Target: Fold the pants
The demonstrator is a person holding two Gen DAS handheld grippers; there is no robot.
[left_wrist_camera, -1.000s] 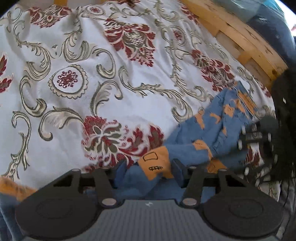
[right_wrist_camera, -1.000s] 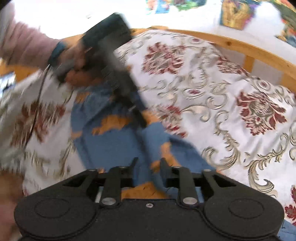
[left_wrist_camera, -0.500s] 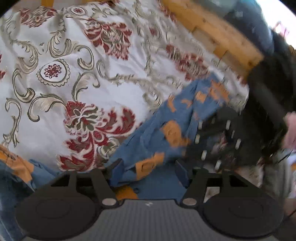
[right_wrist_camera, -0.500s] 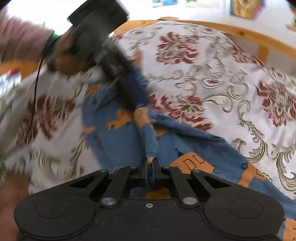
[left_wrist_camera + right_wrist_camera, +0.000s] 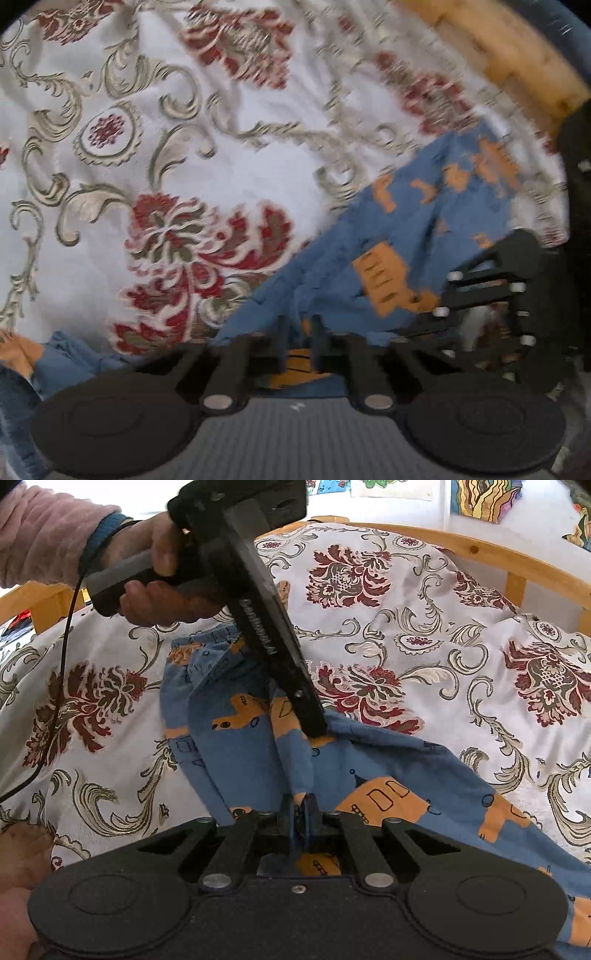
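Blue pants with orange bus prints [image 5: 243,746] lie crumpled on a floral bedspread [image 5: 424,635]. My right gripper [image 5: 302,814] is shut on a raised fold of the pants. My left gripper [image 5: 297,334] is nearly closed on the blue cloth [image 5: 417,218] at its tips; the view is blurred. In the right wrist view the left gripper [image 5: 316,731] comes down from the upper left, its tip pinching the pants just beyond my right one. The right gripper's black frame [image 5: 491,295] shows at the right of the left wrist view.
A wooden bed frame [image 5: 491,554] runs along the far side of the bed. Colourful pictures [image 5: 480,498] hang on the wall behind. A black cable [image 5: 62,664] hangs from the left hand. Another bit of blue cloth [image 5: 62,354] lies at the lower left.
Both grippers have closed on the pants: the right one first, the left one just now. The left gripper moved closer to the right one, and the cloth between them is bunched up.
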